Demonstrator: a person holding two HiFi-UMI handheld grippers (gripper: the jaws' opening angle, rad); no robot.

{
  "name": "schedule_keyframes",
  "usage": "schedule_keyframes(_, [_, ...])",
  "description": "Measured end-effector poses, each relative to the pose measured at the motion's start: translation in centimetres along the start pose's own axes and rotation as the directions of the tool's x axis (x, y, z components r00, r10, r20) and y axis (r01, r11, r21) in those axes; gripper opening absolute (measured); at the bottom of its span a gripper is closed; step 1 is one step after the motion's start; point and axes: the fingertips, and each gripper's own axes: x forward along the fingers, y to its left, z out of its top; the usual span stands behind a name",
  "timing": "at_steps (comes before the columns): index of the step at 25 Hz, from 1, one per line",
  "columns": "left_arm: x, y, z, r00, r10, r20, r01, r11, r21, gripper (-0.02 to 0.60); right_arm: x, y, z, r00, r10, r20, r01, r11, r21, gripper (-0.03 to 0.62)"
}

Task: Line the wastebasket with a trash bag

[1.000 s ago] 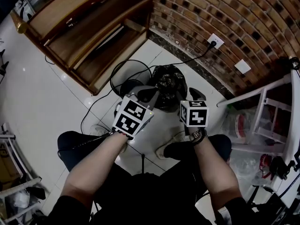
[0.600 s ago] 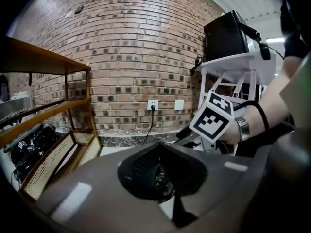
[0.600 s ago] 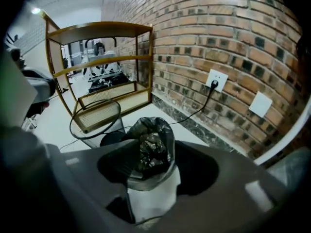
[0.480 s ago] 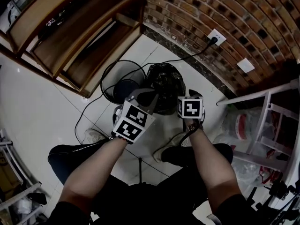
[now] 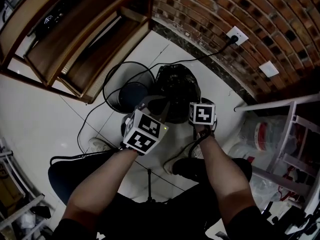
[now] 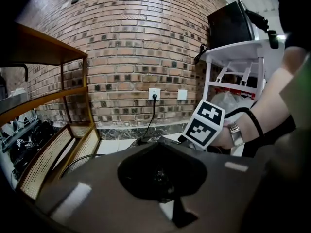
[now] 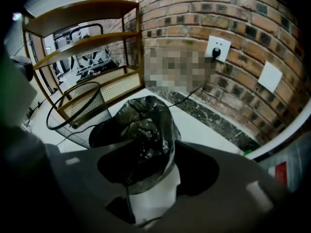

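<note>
The left gripper [image 6: 158, 147] has its jaws together on crinkled black film, seemingly an edge of the trash bag [image 5: 177, 89]. The right gripper [image 7: 172, 149] has its jaws slightly apart with the bag's film between them. Beyond, the wire wastebasket [image 5: 112, 79] stands unlined beside the bag. The step looks like opening the bag; next, spread its mouth and carry it over the rim.

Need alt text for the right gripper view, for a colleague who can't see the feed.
A crumpled black trash bag fills the gap between the right gripper's parted fingers. Behind it to the left stands a wire wastebasket on white floor, with a wooden shelf and a brick wall beyond.
</note>
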Motion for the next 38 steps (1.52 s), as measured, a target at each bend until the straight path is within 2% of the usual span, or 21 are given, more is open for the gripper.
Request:
schedule_keyframes(3, [0.7,-0.3,0.1,1.000,-0.023,0.008,0.024,1.000,-0.008,0.005,0.7,-0.2,-0.1,1.000,0.000,-0.005,0.000,1.000,0.024,0.225])
schedule_keyframes(5, [1.1,-0.4,-0.2,1.000,-0.029,0.010,0.029,0.999,-0.022,0.005,1.0,-0.5,-0.2,1.000,-0.009,-0.011,0.009,0.999,0.034,0.189])
schedule_keyframes(7, [1.3,-0.3,-0.8,1.000,-0.025,-0.004,0.025,0.999,-0.029,0.005,1.1,-0.8,-0.2,0.999,-0.030,-0.016,0.031,0.999,0.035,0.108])
schedule_keyframes(9, [1.4,-0.2,-1.1,1.000,-0.022,-0.014,0.022,0.999,-0.031,0.005,0.9,-1.2,-0.1,0.999,-0.049,-0.012,0.049,0.998,0.033,0.056])
schedule_keyframes(13, [1.3,-0.3,-0.9,1.000,-0.020,-0.007,0.020,0.999,-0.030,0.005,0.1,-1.4,0.8,0.998,-0.063,0.017,0.062,0.998,0.029,0.002])
schedule_keyframes(24, [-0.9,-0.1,0.7,1.000,0.006,0.018,-0.006,1.000,0.003,0.005,-4.3,-1.6,4.1,0.992,-0.077,0.102,0.077,0.997,-0.004,0.002])
schedule_keyframes(31, [-2.1,0.0,1.5,0.999,0.025,0.035,-0.024,1.000,-0.011,0.005,-8.0,-2.3,7.2,0.978,-0.079,0.192,0.089,0.995,-0.045,0.002])
schedule_keyframes(38, [-3.3,-0.2,1.4,0.999,0.021,0.026,-0.020,0.998,-0.067,0.011,-12.4,-2.5,9.2,0.965,-0.081,0.249,0.098,0.994,-0.057,0.002])
